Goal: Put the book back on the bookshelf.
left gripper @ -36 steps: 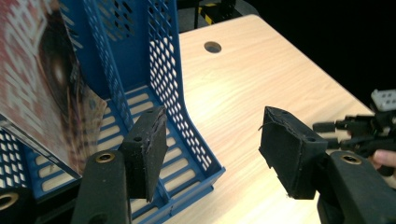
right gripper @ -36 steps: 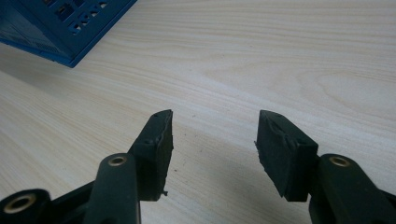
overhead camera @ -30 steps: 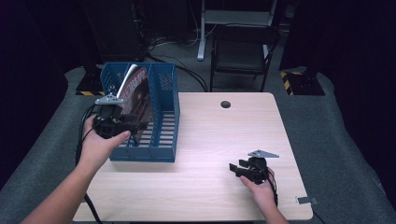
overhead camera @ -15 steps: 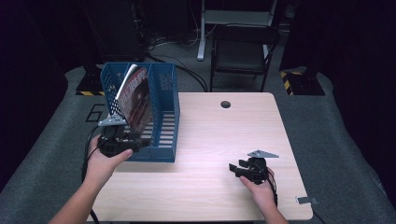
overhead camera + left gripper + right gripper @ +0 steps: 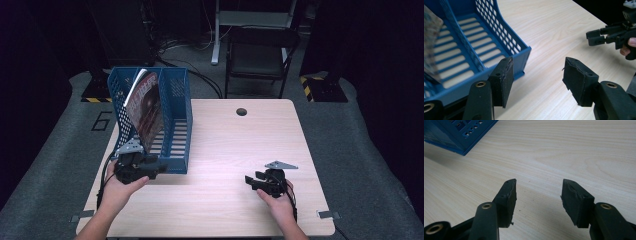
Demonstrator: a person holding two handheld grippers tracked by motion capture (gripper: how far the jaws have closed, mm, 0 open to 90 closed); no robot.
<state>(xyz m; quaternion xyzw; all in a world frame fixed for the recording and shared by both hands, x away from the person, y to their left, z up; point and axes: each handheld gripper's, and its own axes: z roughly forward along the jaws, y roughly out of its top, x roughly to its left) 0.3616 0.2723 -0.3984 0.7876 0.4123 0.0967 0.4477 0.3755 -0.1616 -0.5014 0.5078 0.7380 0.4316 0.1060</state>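
A blue slotted file rack (image 5: 176, 131) stands at the table's left side. A magazine (image 5: 144, 107) with a dark red cover leans upright in it. My left gripper (image 5: 156, 168) sits low at the rack's near end, jaws open and empty. In the left gripper view the gripper (image 5: 537, 65) frames the rack's front corner (image 5: 520, 53) and bare table, with the magazine's edge (image 5: 431, 47) at far left. My right gripper (image 5: 251, 181) rests near the table's front right, open and empty. In its own view the right gripper (image 5: 537, 183) faces bare wood.
The light wooden table (image 5: 240, 145) has a round cable hole (image 5: 241, 111) at the back. A dark chair (image 5: 257, 55) stands behind the table. The rack's corner (image 5: 456, 133) shows at the top left of the right gripper view.
My left gripper has drawn back from the magazine in the rack, down to the rack's near end. The magazine stays leaning in the rack. The right gripper has not moved.
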